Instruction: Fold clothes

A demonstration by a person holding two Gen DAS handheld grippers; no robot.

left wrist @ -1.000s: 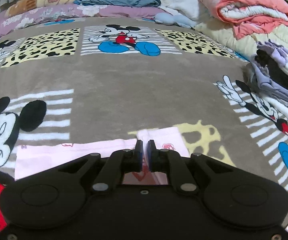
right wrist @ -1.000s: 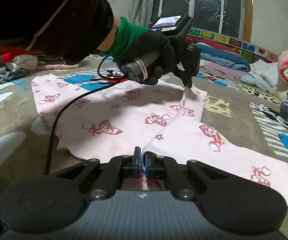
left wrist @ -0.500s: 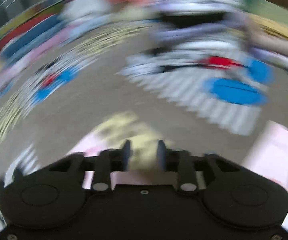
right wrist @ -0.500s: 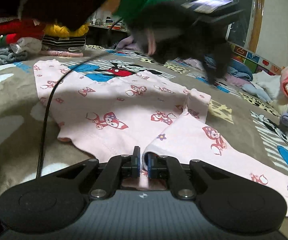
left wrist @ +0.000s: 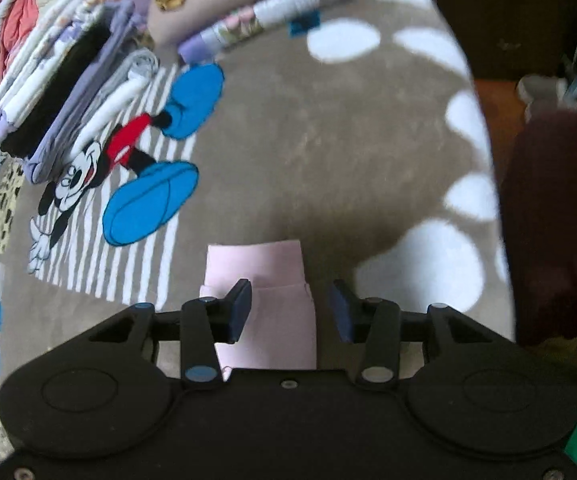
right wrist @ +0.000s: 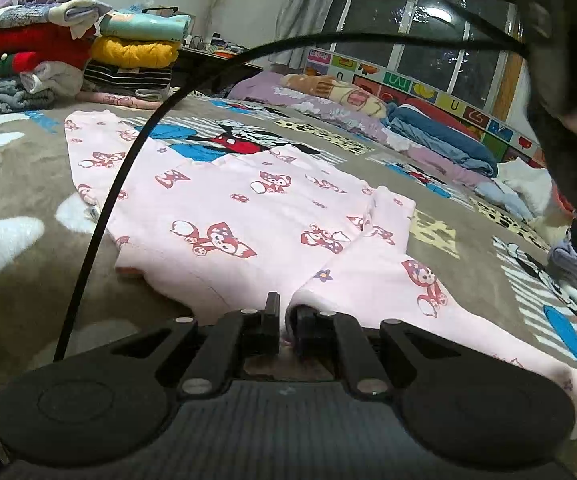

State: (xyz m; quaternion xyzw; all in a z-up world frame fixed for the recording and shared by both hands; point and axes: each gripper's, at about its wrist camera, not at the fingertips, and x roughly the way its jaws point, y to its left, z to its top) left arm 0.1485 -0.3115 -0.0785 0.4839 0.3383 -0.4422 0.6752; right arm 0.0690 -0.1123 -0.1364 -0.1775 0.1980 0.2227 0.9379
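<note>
A pink long-sleeved top with a red fox print (right wrist: pixel 248 216) lies spread on the brown Mickey Mouse blanket (right wrist: pixel 16 184). Its right sleeve (right wrist: pixel 400 280) runs out toward the right. My right gripper (right wrist: pixel 283 312) is shut on the top's edge at the armpit. In the left wrist view my left gripper (left wrist: pixel 290 308) is open, and the pink sleeve cuff (left wrist: pixel 258 276) lies between and under its fingers (left wrist: pixel 238 310), not gripped.
Folded clothes are stacked at the blanket's left in the left wrist view (left wrist: pixel 56 80). More folded piles (right wrist: pixel 48 56) stand at the back left in the right wrist view. A black cable (right wrist: pixel 128 168) crosses over the top. Bedding (right wrist: pixel 428 136) lies along the window.
My left gripper let go of the far shoulder edge, opened, and swung round to the sleeve cuff. My right gripper stayed shut on the top's edge.
</note>
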